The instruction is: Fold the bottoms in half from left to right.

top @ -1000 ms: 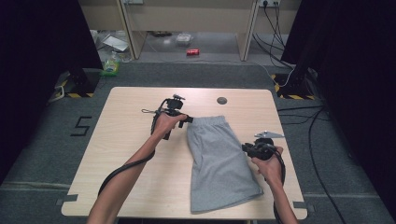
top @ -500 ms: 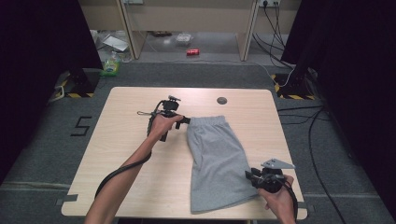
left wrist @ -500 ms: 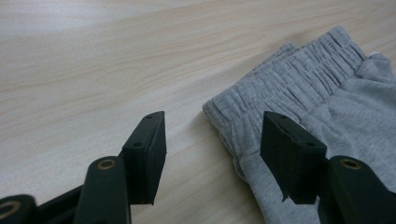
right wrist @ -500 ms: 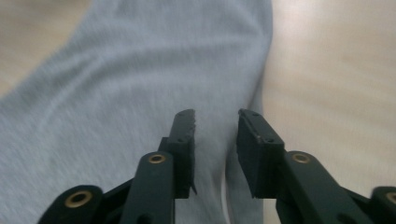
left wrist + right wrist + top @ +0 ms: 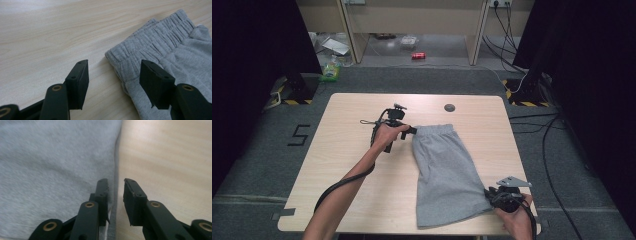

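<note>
From above, the grey shorts point(image 5: 447, 175) lie flat on the wooden table point(image 5: 352, 150), folded lengthwise into a long strip with the waistband at the far end and the leg hem hanging close to the near edge. What has changed over the last second is on the person's right: the right gripper point(image 5: 490, 195), which was up beside the middle of the strip's right edge, has slid down along it and now sits at the near right corner of the hem, with the hand behind it almost off the table. The left gripper point(image 5: 411, 131) has not budged; it waits at the waistband's left corner, just as it did a second ago. A small dark disc point(image 5: 449, 107) sits on the far part of the table, well clear of all this. In the left gripper view, the jaws stand wide apart, one over bare wood and the other over the gathered elastic waistband point(image 5: 150, 42), straddling its corner but pinching nothing. In the right gripper view, the jaws are a little apart, with the stitched side edge of the shorts point(image 5: 115, 170) running up between them, grey cloth on one side and table on the other; nothing is gripped yet. I'd guess both ends are being lined up for a pinch, perhaps to fold hem to waistband.
</note>
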Available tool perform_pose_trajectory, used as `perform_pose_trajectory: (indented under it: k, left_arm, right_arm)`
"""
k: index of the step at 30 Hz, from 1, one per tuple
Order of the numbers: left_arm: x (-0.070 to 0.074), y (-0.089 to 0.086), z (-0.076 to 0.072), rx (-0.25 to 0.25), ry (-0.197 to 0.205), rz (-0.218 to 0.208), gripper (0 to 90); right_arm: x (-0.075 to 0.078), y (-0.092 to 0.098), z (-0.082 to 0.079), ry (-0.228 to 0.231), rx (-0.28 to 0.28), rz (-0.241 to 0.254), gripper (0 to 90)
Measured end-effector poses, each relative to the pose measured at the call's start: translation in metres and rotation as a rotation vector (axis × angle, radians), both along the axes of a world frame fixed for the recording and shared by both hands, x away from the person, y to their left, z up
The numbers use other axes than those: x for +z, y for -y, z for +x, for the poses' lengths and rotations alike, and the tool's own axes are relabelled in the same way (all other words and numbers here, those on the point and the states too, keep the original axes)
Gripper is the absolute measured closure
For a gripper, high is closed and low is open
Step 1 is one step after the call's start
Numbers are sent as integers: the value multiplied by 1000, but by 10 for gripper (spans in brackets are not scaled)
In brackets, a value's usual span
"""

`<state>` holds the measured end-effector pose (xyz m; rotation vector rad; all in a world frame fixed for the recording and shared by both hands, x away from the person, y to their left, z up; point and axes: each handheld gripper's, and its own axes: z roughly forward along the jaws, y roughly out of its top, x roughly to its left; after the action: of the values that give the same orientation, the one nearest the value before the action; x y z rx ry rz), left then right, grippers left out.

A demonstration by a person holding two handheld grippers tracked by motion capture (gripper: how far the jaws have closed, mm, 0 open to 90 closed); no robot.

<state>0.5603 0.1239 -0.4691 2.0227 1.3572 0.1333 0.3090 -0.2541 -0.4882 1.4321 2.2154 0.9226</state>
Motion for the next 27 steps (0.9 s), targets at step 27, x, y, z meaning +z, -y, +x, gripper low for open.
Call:
perform_pose_trajectory:
  k: [27]
  left_arm:
    - [-15,55,13,-5,116,146,667]
  right_arm:
    - [17,-101,-29,80,308,146,575]
